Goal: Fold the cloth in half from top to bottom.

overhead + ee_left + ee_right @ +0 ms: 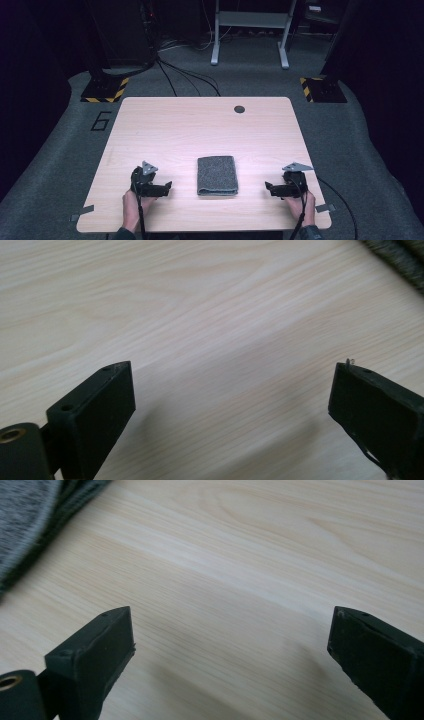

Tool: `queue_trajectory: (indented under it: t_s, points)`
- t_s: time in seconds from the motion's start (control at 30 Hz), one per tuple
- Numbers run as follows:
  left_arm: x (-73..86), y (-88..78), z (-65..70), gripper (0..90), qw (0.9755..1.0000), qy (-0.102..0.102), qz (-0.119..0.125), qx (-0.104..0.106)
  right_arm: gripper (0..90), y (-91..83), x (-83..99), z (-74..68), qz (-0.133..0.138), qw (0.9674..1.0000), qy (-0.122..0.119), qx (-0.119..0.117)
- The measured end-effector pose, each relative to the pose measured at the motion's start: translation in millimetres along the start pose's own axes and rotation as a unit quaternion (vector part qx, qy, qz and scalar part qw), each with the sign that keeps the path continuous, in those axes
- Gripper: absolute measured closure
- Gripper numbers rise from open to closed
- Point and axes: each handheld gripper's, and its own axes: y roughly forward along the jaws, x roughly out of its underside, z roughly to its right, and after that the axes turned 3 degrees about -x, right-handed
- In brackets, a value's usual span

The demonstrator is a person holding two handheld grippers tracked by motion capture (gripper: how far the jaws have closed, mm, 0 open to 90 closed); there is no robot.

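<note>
Nearest me, my left gripper (169, 187) and right gripper (268, 187) rest low on the desk (165, 125), one on each side of the folded grey towel (217, 175), both aimed inward at it. Each one's jaws stand wide apart with only bare wood between them, gripping nothing. The towel lies flat in a neat rectangle in the near middle of the desk, clear of both grippers. I judge the folding finished and nothing left but pulling my hands away.
</note>
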Motion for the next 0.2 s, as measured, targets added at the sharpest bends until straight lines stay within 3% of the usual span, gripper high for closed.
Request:
queue_trajectory:
  t_s: [0.07, 0.2]
  points:
    - [6.1, -0.8, -6.9, 3.6, 0.9999, -0.012, -0.002, -0.009, 3.1, -1.1, 4.0, 6.1, -0.002, 0.9999, 0.007, 0.01]
    - [14.2, -0.7, -15.7, 1.6, 0.9994, -0.029, 0.001, -0.017, 2.1, -0.4, 10.9, 15.4, -0.004, 0.9995, -0.004, 0.031]
